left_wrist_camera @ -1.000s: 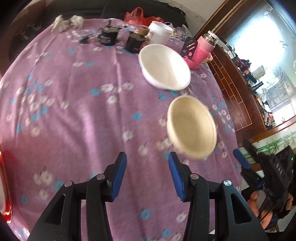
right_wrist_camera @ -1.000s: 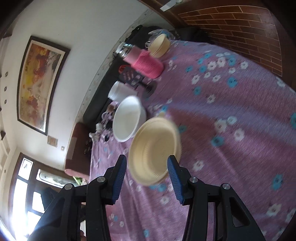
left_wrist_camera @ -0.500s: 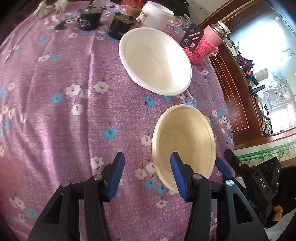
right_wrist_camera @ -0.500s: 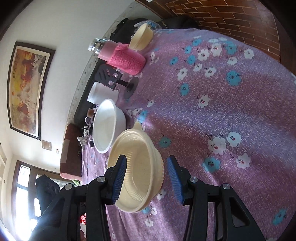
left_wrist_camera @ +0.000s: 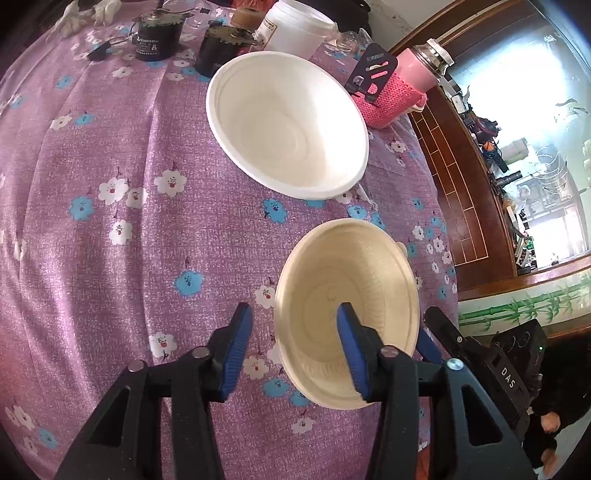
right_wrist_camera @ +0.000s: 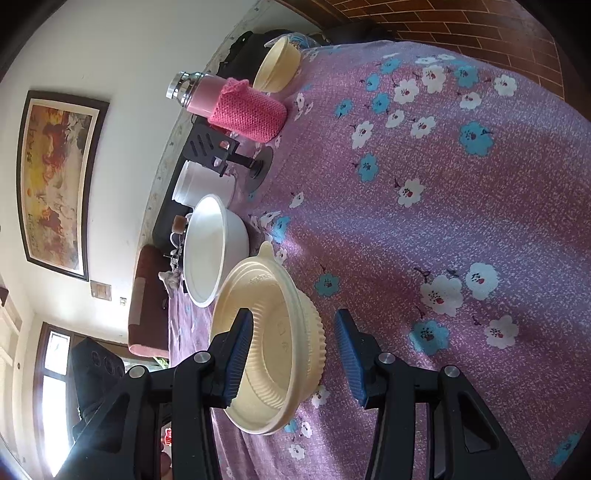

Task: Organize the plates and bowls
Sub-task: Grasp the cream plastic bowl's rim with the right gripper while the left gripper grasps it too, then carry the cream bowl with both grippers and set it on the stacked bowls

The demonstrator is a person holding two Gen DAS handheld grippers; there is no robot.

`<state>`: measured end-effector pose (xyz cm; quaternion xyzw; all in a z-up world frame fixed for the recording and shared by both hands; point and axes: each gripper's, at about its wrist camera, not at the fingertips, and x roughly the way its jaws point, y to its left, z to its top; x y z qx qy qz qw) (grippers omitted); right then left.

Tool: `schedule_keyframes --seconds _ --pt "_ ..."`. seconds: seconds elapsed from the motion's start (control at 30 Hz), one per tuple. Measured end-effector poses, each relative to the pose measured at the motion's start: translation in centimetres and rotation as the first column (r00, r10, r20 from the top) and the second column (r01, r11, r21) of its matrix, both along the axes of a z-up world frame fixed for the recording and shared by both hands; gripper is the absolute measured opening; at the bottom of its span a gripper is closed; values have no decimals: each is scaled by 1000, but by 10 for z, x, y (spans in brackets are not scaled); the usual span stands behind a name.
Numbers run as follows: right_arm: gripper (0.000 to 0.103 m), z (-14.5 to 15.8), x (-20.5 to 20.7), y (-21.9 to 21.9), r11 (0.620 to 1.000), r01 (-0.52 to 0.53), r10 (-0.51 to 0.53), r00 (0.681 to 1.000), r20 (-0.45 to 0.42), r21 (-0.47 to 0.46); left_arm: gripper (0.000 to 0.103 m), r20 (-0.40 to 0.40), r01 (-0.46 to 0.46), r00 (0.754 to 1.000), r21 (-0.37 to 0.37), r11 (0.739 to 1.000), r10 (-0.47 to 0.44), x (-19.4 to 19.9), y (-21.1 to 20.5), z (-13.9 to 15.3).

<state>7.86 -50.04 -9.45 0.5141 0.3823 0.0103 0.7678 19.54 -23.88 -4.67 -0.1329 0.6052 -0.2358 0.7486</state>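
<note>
A cream ribbed bowl [left_wrist_camera: 347, 295] sits on the purple flowered tablecloth [left_wrist_camera: 110, 258]. In the right wrist view the same bowl [right_wrist_camera: 273, 332] lies between my open right gripper's [right_wrist_camera: 291, 350] fingers, its rim straddled without a squeeze. My left gripper [left_wrist_camera: 295, 350] is open just beside the bowl's left rim, one finger [left_wrist_camera: 351, 343] in front of the bowl. A larger white bowl [left_wrist_camera: 288, 125] stands farther back; it also shows in the right wrist view [right_wrist_camera: 210, 251]. A second cream bowl [right_wrist_camera: 277, 66] stands at the table's far end.
A pink flask in a knitted sleeve [left_wrist_camera: 395, 88], a black stand [left_wrist_camera: 373, 70], a white tub [left_wrist_camera: 295, 26] and two dark motors [left_wrist_camera: 155, 33] crowd the table's far edge. The table edge drops off to the right onto a wooden floor [left_wrist_camera: 461, 184].
Both grippers moved forward and closer to the cream bowl. The right gripper's fingers now straddle its rim. The white bowl looms larger in the left wrist view.
</note>
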Motion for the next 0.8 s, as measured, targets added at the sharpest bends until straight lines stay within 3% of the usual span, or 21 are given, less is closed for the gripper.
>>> schedule_keyframes --seconds 0.27,0.37,0.6,0.8 --pt "50 -1 1 -1 1000 3 -3 1000 17 19 21 -1 18 1000 -8 1000 -18 2 -9 -5" --pt "49 -4 1 -1 1000 -2 2 1000 17 29 19 -5 17 1000 -6 1000 -17 3 -8 -8" --pt "20 -5 1 -1 1000 7 -7 1000 28 27 14 -14 14 1000 -3 1000 -14 6 -10 -15" --pt "10 -5 1 -1 1000 17 -17 1000 26 9 8 -8 5 1000 3 1000 -5 7 -10 -16"
